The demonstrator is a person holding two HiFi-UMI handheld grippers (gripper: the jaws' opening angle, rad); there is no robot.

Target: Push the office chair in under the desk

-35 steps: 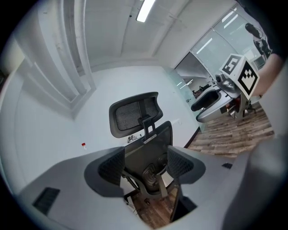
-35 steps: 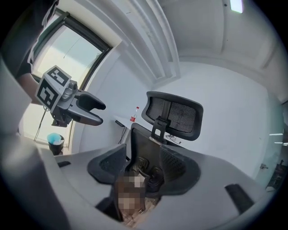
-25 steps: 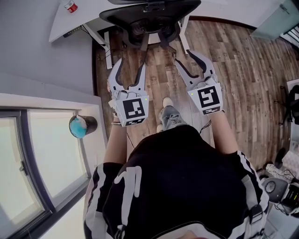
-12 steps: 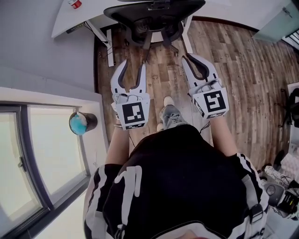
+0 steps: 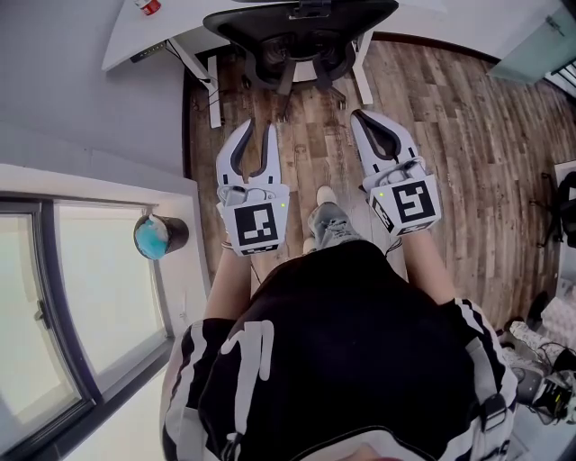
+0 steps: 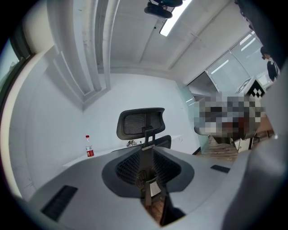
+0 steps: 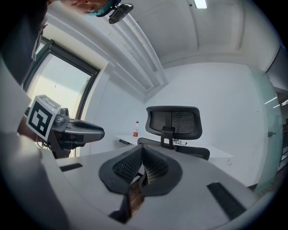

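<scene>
Head view: office chair (image 5: 297, 27) at the surface (image 5: 148, 31), well apart from your tongs. Left tongs (image 5: 261, 128) empty, just been closing, slit left; right tongs (image 5: 371, 117) shut, empty.
Left gripper view: bottle (image 6: 89, 147) on the surface; a hard shove could topple it.
Right gripper view: an off-centre push may swivel the chair.

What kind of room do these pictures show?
Probably an office: a black mesh-backed office chair stands at a white desk, on a wood-plank floor, with a large window nearby.
</scene>
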